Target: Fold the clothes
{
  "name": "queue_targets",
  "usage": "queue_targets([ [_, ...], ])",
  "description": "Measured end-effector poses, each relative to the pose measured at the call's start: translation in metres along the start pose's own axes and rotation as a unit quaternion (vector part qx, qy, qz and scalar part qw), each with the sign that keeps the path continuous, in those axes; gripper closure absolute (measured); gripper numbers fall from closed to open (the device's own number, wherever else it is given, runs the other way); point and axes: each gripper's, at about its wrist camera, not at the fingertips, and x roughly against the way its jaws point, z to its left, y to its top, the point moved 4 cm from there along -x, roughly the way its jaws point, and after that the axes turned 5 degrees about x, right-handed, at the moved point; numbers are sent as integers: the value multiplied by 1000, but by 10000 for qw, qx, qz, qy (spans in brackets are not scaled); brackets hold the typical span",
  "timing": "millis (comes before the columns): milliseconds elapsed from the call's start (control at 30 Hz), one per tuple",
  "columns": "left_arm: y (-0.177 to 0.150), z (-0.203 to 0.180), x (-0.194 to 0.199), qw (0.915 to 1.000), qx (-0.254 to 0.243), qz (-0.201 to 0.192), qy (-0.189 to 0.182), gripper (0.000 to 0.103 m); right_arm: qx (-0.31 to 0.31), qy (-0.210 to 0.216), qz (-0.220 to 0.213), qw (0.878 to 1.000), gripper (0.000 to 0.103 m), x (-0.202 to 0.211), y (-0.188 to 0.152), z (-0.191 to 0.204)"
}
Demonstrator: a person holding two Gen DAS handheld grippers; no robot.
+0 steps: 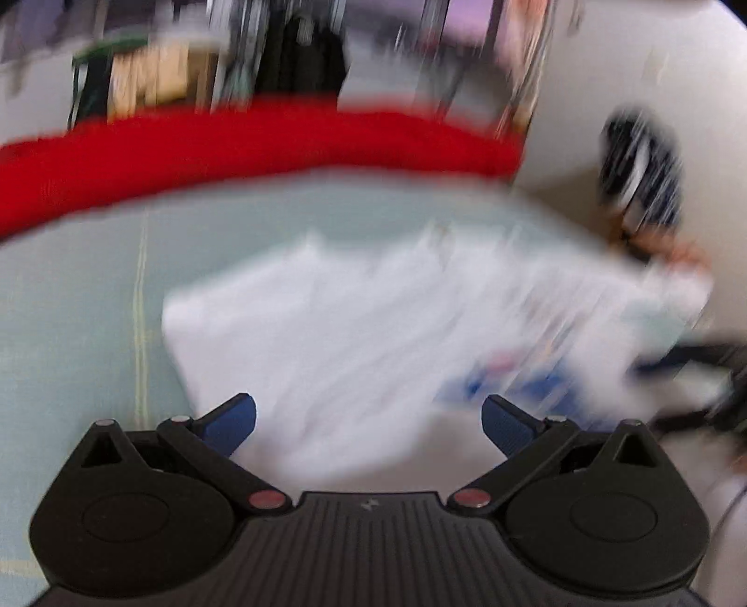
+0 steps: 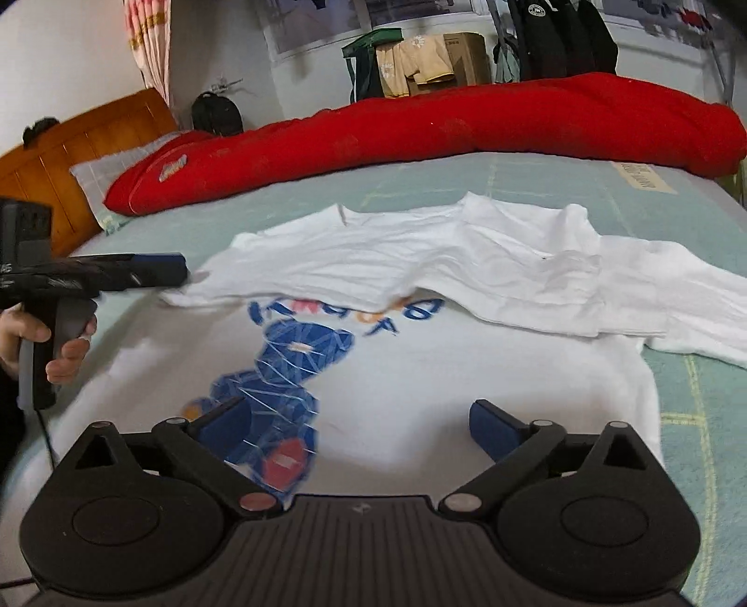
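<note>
At far left of the right wrist view, a hand (image 2: 28, 341) grips the pistol handle of the left gripper (image 2: 161, 273), fingers curled round the grip; that gripper lies nearly level, its blue tips at the left edge of the white T-shirt (image 2: 420, 373), contact not clear from this side; from the left wrist view its blue fingers (image 1: 231, 422) stand wide apart with nothing between them, the shirt blurred beneath. Further right, the right gripper (image 2: 355, 427) points down over the shirt's lower part; jaws wide, pads clear of the cloth, nothing held. T-shirt lies spread on the pale green bed sheet (image 2: 700, 420), print side up; blue bear print (image 2: 280, 373) under the right gripper's left finger; upper part folded down over the lettering, a sleeve trailing off to the right. Behind the shirt, a long red quilt roll (image 2: 420, 135) runs across the bed; wooden headboard (image 2: 70, 158) and a grey pillow (image 2: 116, 168) at its left end; black backpack (image 2: 215, 114) against the wall; cardboard box (image 2: 467, 56) and dark hanging clothes (image 2: 560, 37) beyond the quilt. Left wrist view is heavily motion-blurred.
</note>
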Motion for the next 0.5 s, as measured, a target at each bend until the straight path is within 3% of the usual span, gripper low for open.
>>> queue_targets([
  [167, 18, -31, 11, 9962, -567, 293, 586, 1, 114, 348, -189, 9992, 0, 9, -12, -11],
  [300, 60, -92, 16, 9919, -1199, -145, 402, 1, -46, 579, -185, 9981, 0, 20, -13, -18],
  [400, 84, -136, -6, 9897, -1395, -219, 220, 2, -54, 554, -262, 9981, 0, 36, -12, -25],
  [500, 89, -162, -29, 9910, -1318, -210, -83, 4, -65, 411, -606, 9973, 0, 56, -11, -41],
])
